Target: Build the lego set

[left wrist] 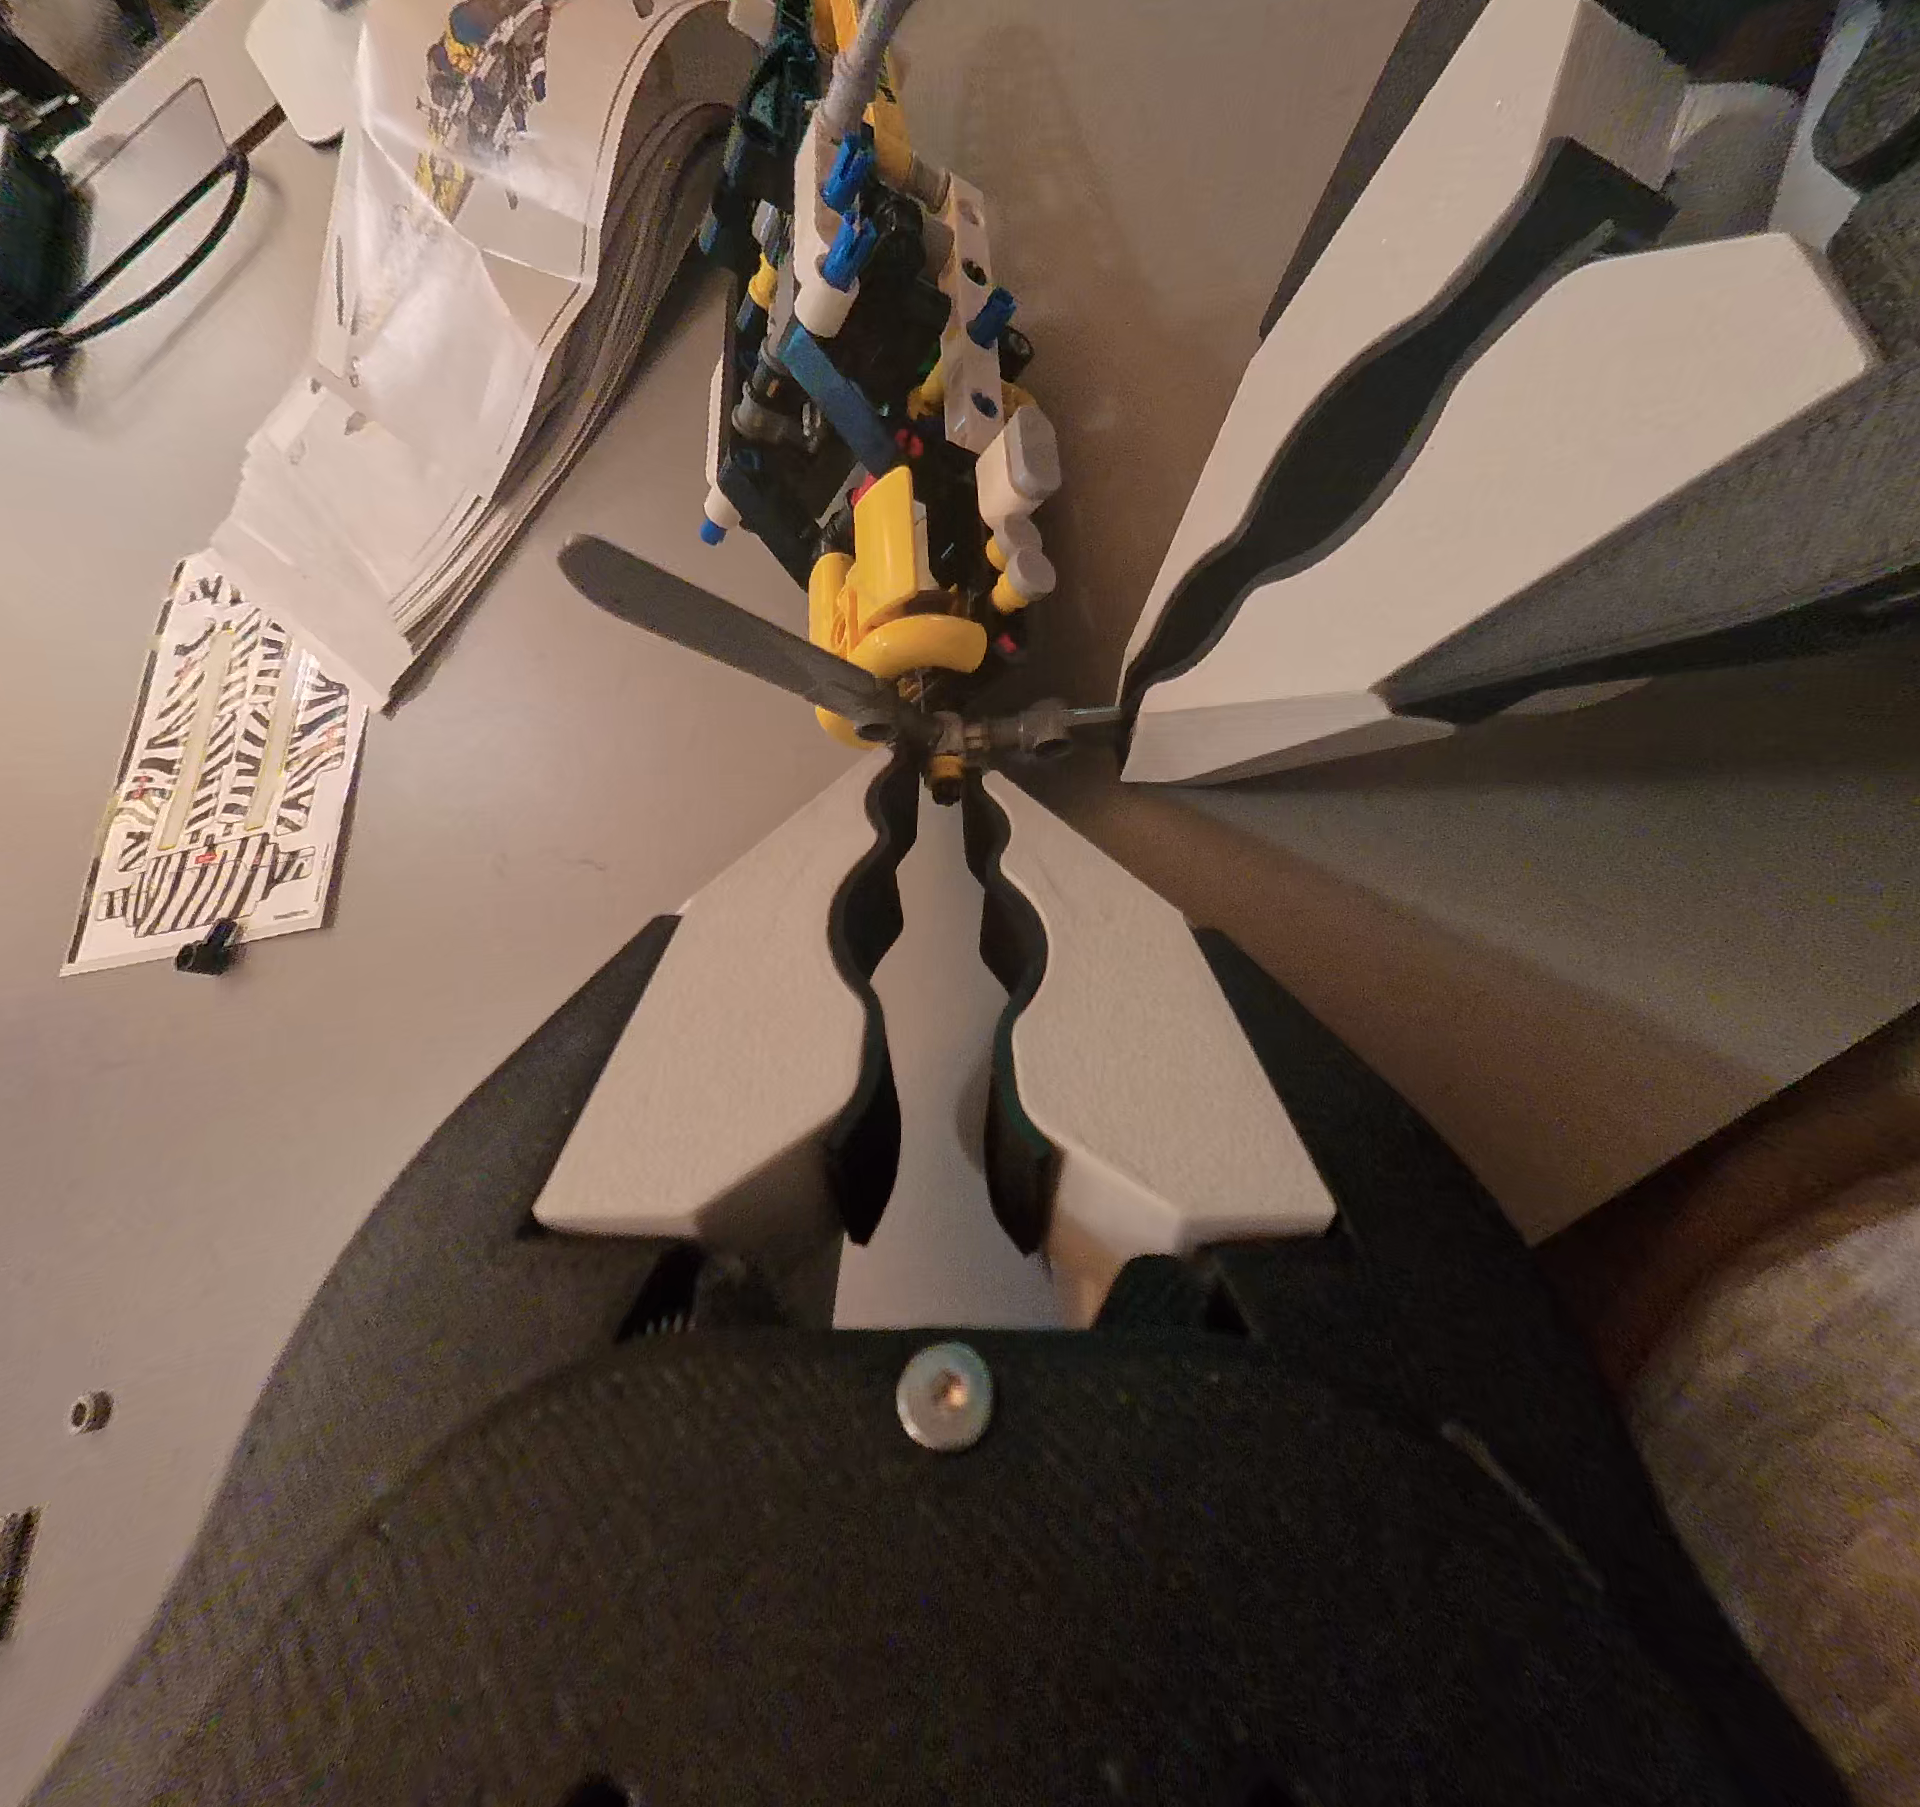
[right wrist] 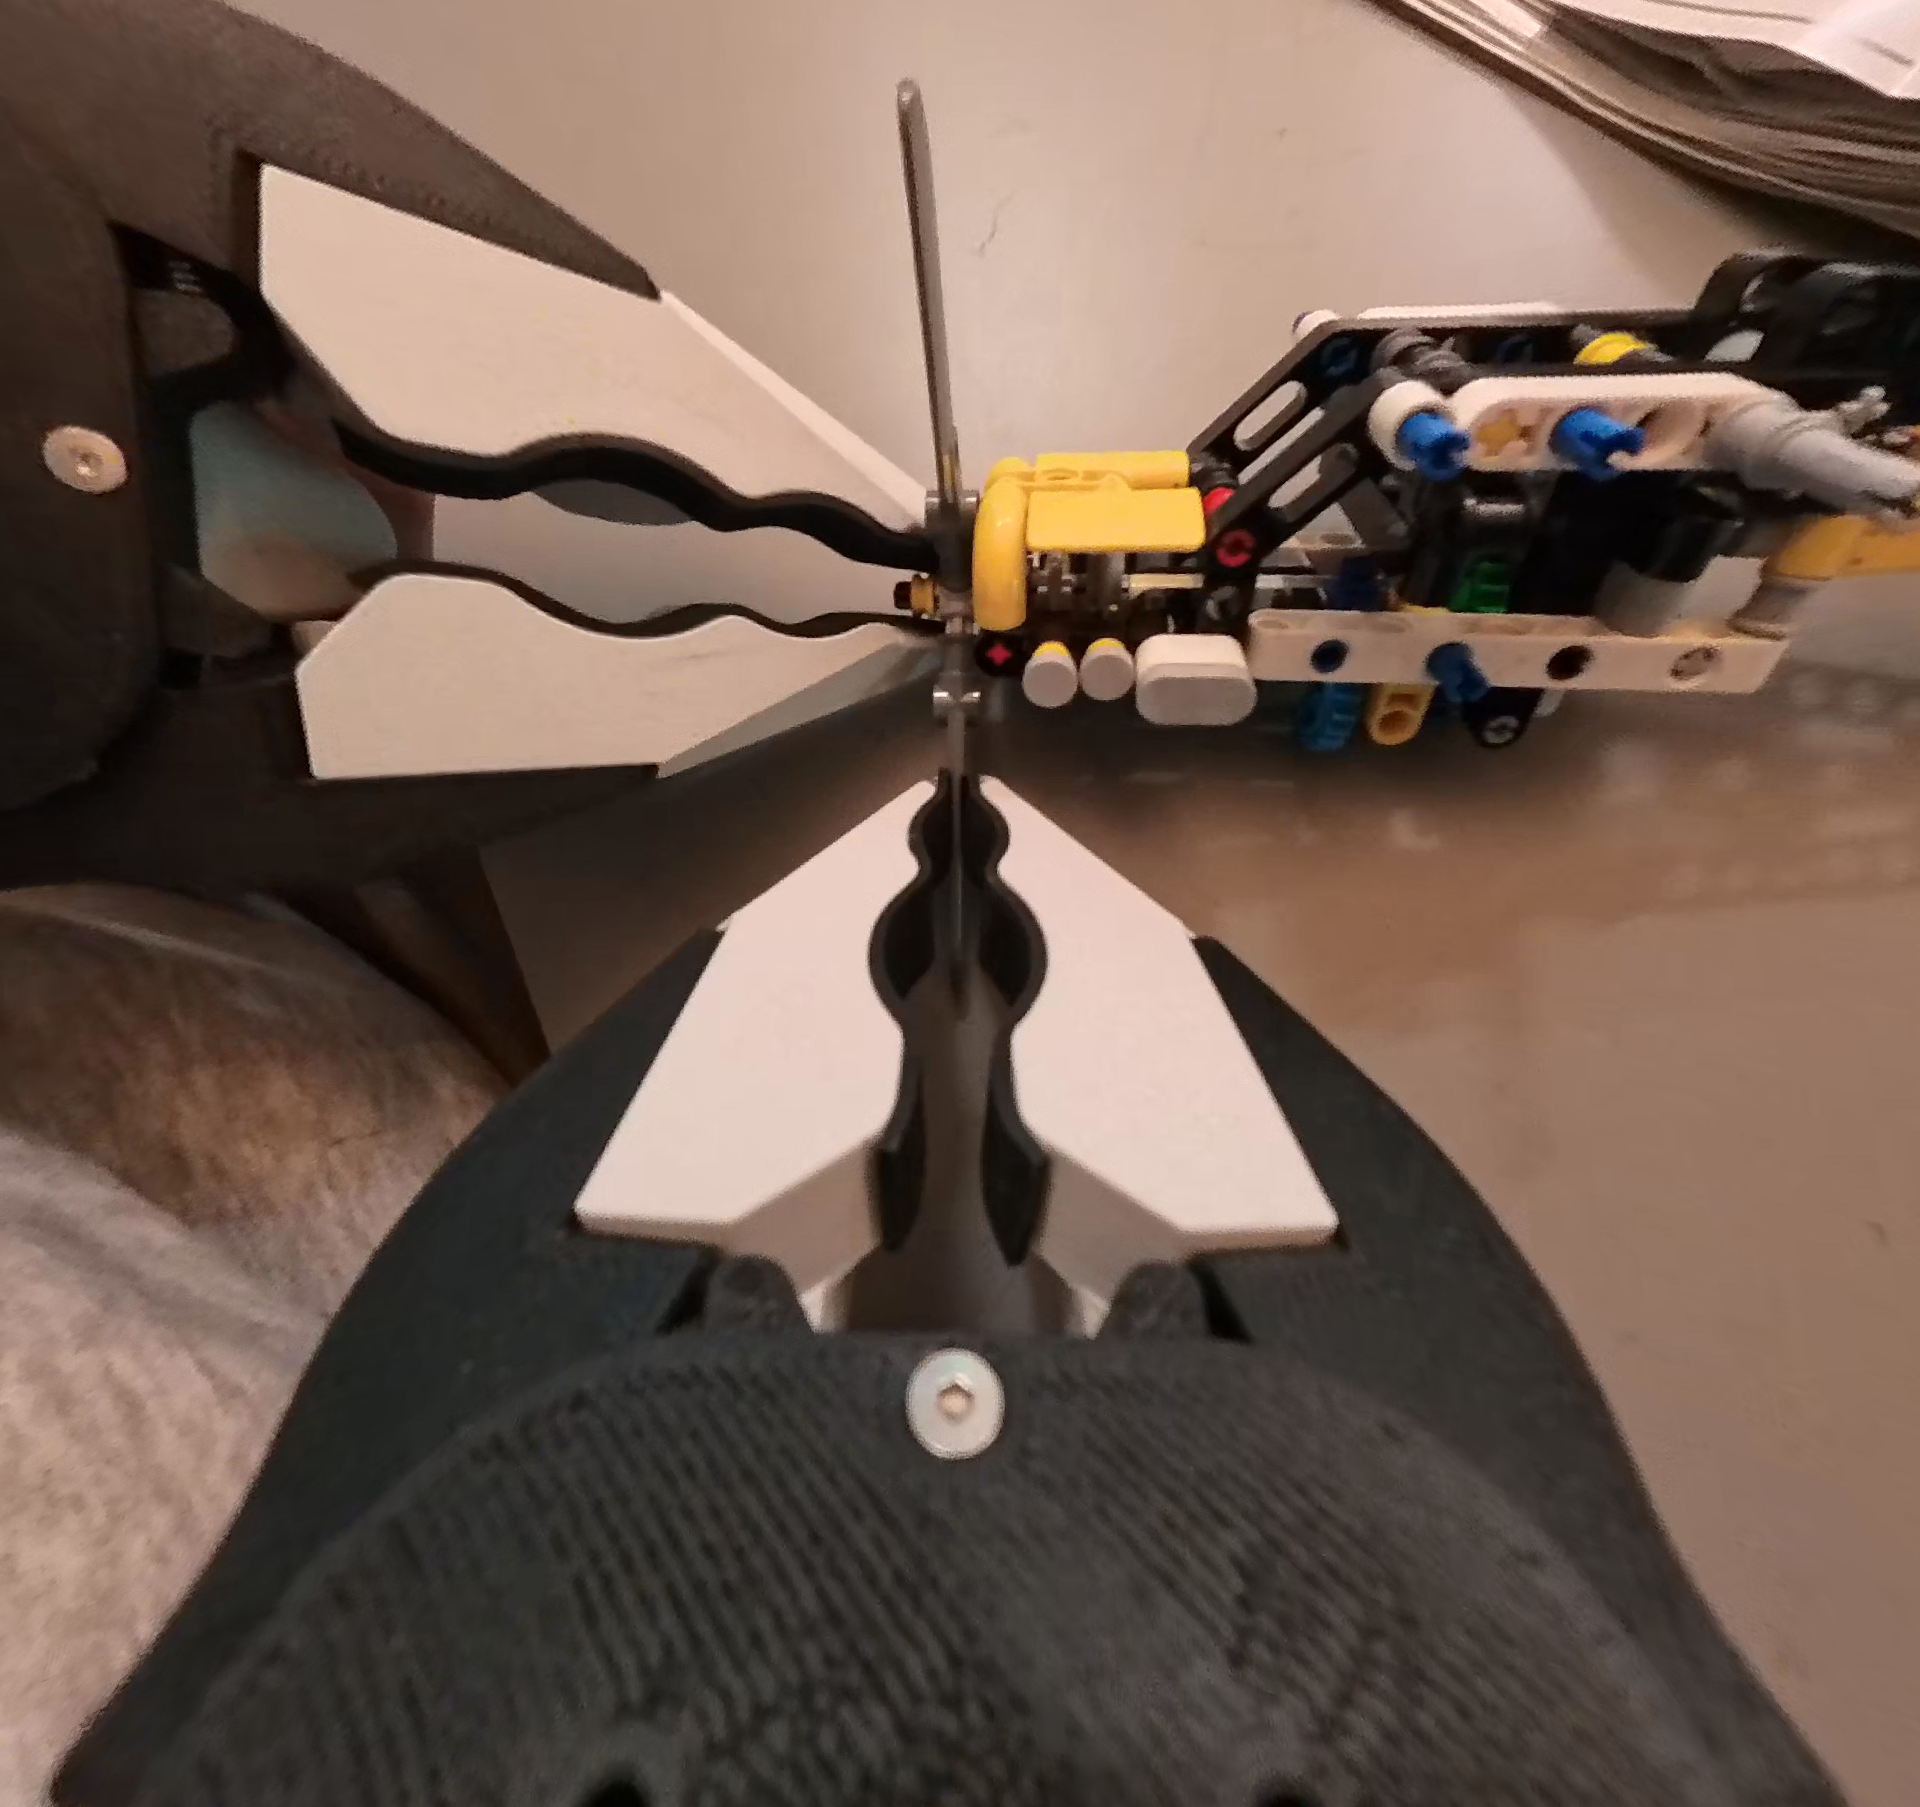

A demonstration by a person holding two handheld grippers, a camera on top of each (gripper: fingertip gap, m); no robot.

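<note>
A lego model of yellow, black, white and blue parts lies on the table, its nose toward me; it also shows in the right wrist view. A grey propeller sits on the nose, one blade pointing up in the right wrist view. My left gripper is shut on the propeller hub's yellow axle tip, and reaches in from the left in the right wrist view. My right gripper is shut on the lower propeller blade, seen edge-on, and comes in from the right in the left wrist view.
An open instruction booklet lies left of the model, also seen in the right wrist view. A striped sticker sheet with a small black piece lies nearer. A black cable is at far left. A grey sleeve is nearby. Left and right tips are no more than a few centimetres apart.
</note>
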